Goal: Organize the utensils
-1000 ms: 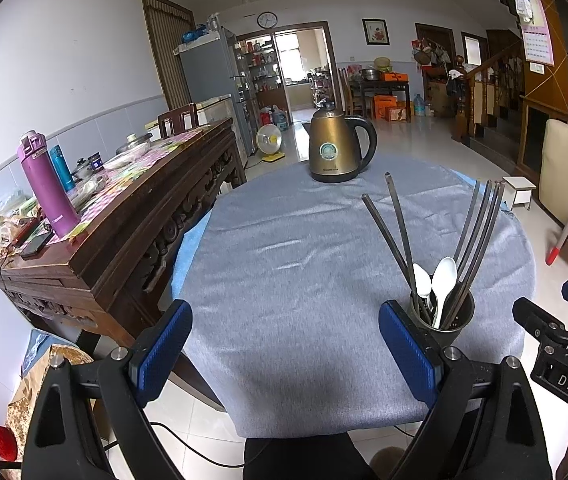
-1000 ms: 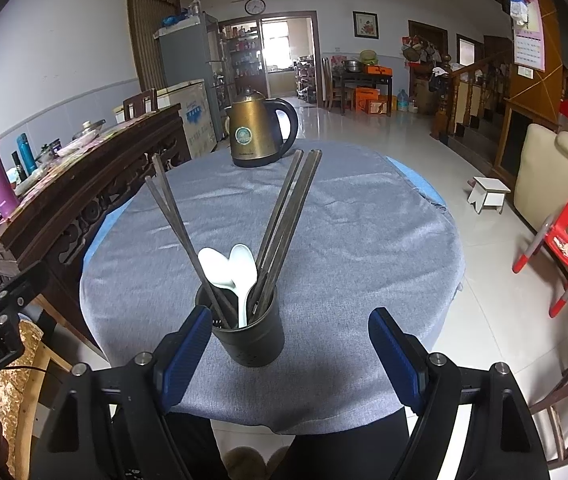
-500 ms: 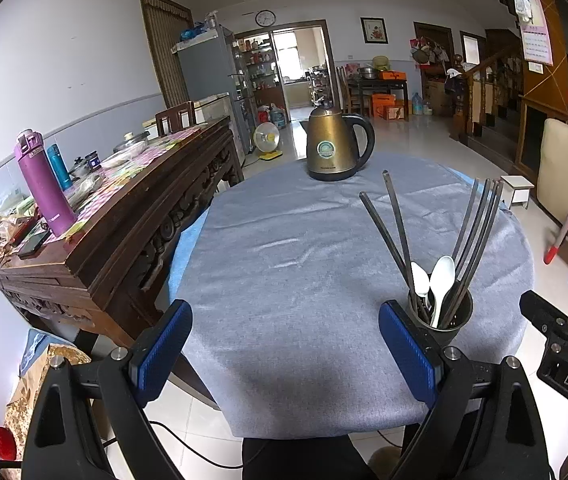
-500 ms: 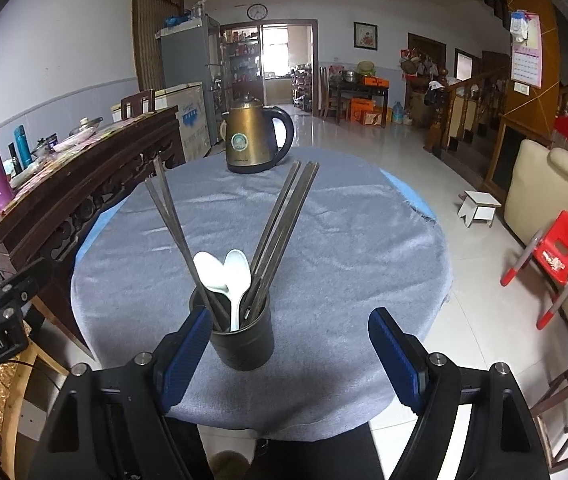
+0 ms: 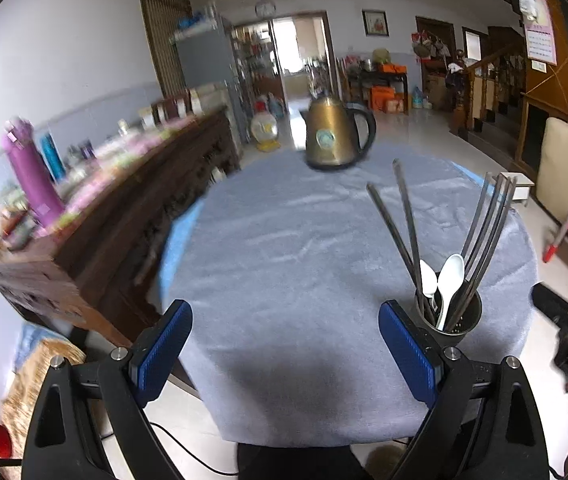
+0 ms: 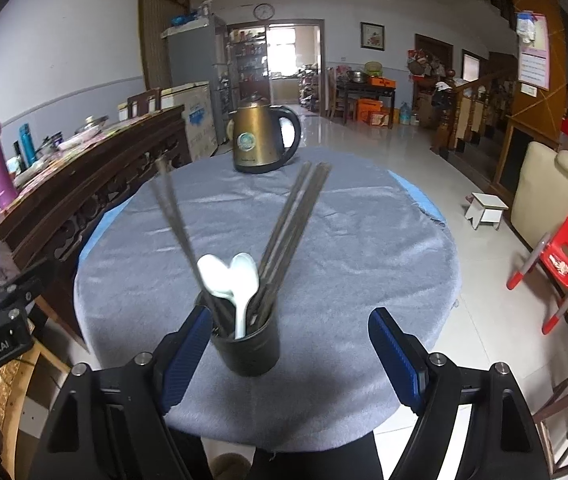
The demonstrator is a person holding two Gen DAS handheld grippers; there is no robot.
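The left-wrist picture is smeared along its left side, the sideboard clutter unreadable. The left claw and right claw both stand spread, holding nothing. The dark utensil cup, with chopsticks and white spoons, sits lower centre on the table. "GenRobot.AI" reads at far left.

A round table covered in a grey cloth. A brass-coloured kettle stands at its far edge. Well apart, near the front edge, stands a dark cup of utensils.
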